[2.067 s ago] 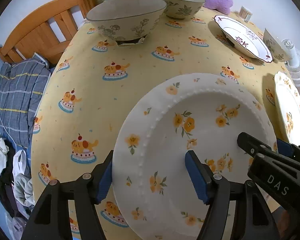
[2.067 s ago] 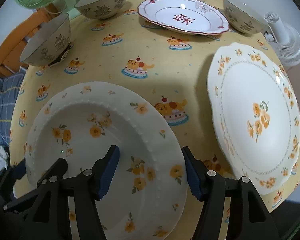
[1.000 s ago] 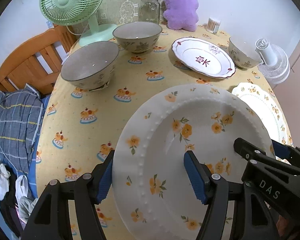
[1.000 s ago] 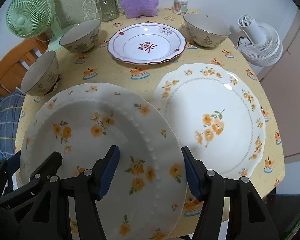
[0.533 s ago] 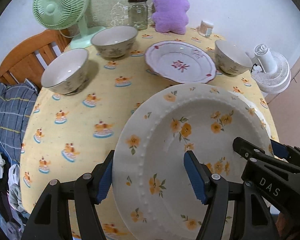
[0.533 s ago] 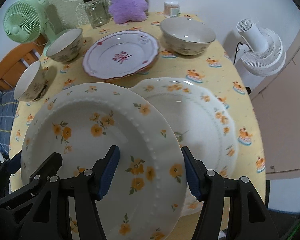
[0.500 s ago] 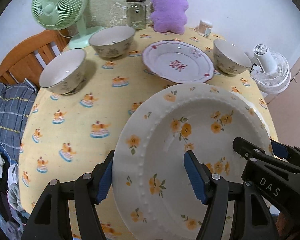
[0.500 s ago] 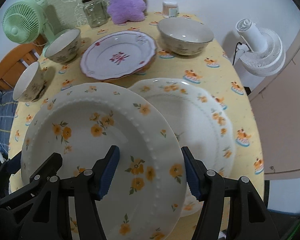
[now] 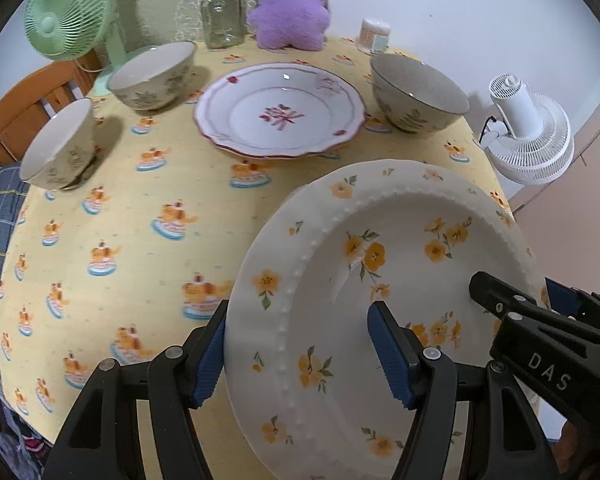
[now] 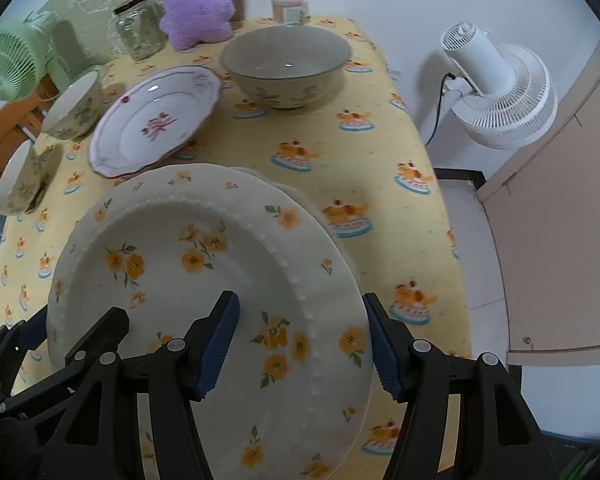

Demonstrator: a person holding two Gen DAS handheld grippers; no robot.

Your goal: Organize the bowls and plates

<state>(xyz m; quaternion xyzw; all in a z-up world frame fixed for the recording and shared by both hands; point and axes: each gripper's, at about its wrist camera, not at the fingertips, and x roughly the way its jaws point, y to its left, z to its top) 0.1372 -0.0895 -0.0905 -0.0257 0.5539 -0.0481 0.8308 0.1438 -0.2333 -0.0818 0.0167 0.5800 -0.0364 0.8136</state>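
Note:
Both grippers hold one white plate with orange flowers (image 9: 380,264), also in the right wrist view (image 10: 204,256). My left gripper (image 9: 300,354) is shut on its left rim. My right gripper (image 10: 300,344) is shut on its right rim. The plate hangs above a second flowered plate, of which only a sliver of rim (image 10: 300,196) shows. A red-trimmed plate (image 9: 278,114) lies at the table's middle back. One bowl (image 9: 418,92) stands right of it, two bowls (image 9: 152,74) (image 9: 58,150) stand left of it.
The round table has a yellow cake-print cloth (image 9: 140,216). At the back stand a green fan (image 9: 70,16), a glass jar (image 9: 222,14), a purple plush (image 9: 292,4) and a small cup (image 9: 374,34). A white fan (image 9: 528,136) and a wooden chair (image 9: 24,104) flank the table.
Both grippers have carried the flowered plate up and to the right. It now covers the second flowered plate almost fully. Both grips are unchanged.

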